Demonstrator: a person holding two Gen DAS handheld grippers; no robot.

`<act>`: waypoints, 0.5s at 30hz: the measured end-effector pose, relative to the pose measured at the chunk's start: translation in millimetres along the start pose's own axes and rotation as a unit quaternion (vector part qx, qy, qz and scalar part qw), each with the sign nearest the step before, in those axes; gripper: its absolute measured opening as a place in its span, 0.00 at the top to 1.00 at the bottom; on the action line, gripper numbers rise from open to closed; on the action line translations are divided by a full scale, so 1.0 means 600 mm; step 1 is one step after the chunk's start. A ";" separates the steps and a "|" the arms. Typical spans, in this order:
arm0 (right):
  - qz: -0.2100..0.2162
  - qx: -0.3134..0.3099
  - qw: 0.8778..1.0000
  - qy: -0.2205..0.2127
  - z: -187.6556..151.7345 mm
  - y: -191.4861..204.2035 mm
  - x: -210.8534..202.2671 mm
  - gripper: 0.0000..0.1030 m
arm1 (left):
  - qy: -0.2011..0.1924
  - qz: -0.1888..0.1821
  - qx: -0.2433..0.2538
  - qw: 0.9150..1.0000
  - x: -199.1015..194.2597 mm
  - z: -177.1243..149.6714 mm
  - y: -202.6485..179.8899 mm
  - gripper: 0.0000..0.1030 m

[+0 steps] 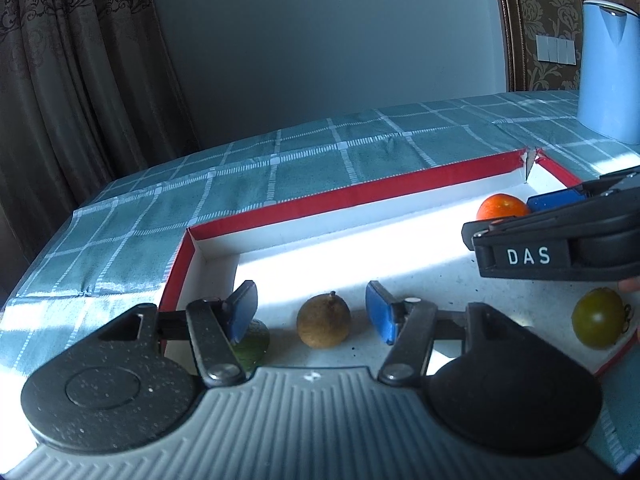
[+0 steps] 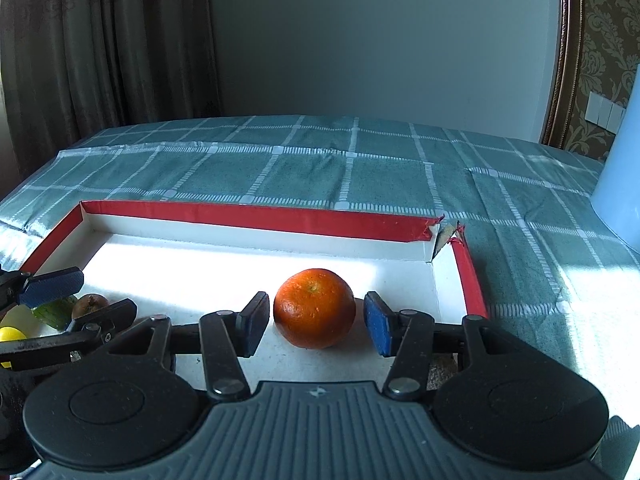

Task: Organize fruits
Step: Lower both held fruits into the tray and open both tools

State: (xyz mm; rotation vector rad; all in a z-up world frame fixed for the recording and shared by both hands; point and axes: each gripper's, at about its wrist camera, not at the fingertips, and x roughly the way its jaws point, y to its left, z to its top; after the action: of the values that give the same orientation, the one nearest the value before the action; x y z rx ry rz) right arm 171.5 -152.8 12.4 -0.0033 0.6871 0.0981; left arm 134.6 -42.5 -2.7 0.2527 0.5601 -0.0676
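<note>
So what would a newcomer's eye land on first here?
Probably the bright orange mandarin sitting between the right gripper's open blue pads, near the torn corner of the red-rimmed white cardboard tray. Then the small brown round fruit between the left gripper's open pads, at the tray's other end.

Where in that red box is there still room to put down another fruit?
The white floor along the far red wall, between the brown fruit and orange, lies bare. The near left corner is crowded with fruit.
</note>
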 end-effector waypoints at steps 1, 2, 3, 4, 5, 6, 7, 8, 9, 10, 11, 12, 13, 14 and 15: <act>0.003 0.006 1.000 -0.004 0.000 -0.003 -0.002 0.37 | -0.004 0.002 0.001 1.000 -0.003 -0.001 0.000 0.30; 0.007 0.011 1.000 -0.007 0.000 -0.006 -0.004 0.34 | -0.009 0.003 0.000 1.000 -0.006 -0.001 0.001 0.27; 0.008 0.015 1.000 -0.007 0.000 -0.008 -0.005 0.34 | -0.013 0.003 0.000 1.000 -0.008 -0.002 0.002 0.24; 0.010 0.017 1.000 -0.008 -0.001 -0.009 -0.006 0.34 | -0.016 0.004 0.001 1.000 -0.012 -0.003 0.002 0.24; 0.010 0.018 1.000 -0.011 -0.002 -0.009 -0.007 0.34 | -0.020 0.005 0.001 1.000 -0.015 -0.004 0.003 0.23; 0.009 0.019 1.000 -0.013 -0.003 -0.010 -0.009 0.34 | -0.022 0.007 0.001 1.000 -0.017 -0.005 0.003 0.21; 0.010 0.020 1.000 -0.017 -0.004 -0.010 -0.011 0.34 | -0.025 0.008 0.001 1.000 -0.020 -0.007 0.004 0.19; 0.009 0.022 0.999 -0.022 -0.006 -0.011 -0.014 0.33 | -0.028 0.007 -0.001 1.000 -0.025 -0.009 0.007 0.18; 0.008 0.025 0.999 -0.030 -0.010 -0.013 -0.019 0.33 | -0.031 0.006 -0.002 1.000 -0.031 -0.012 0.009 0.18; 0.009 0.030 0.999 -0.036 -0.012 -0.015 -0.024 0.33 | -0.037 0.004 -0.002 0.999 -0.038 -0.014 0.012 0.16; 0.017 0.039 0.998 -0.043 -0.015 -0.020 -0.033 0.33 | -0.043 0.006 -0.005 0.999 -0.045 -0.017 0.015 0.15; 0.024 0.047 0.997 -0.048 -0.017 -0.024 -0.040 0.33 | -0.048 0.009 -0.009 0.999 -0.051 -0.019 0.018 0.12; 0.034 0.058 0.996 -0.052 -0.020 -0.030 -0.048 0.33 | -0.051 0.012 -0.011 0.999 -0.058 -0.022 0.021 0.12; 0.039 0.063 0.996 -0.051 -0.022 -0.032 -0.053 0.33 | -0.053 0.015 -0.012 0.998 -0.064 -0.026 0.024 0.11; 0.044 0.069 0.995 -0.052 -0.025 -0.034 -0.061 0.33 | -0.054 0.017 -0.014 0.998 -0.070 -0.030 0.027 0.11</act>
State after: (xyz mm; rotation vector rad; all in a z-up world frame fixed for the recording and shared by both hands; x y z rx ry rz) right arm 135.9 -177.1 23.3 0.1628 0.5879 0.1336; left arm 92.3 -22.6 8.5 0.2300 0.4493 -0.0408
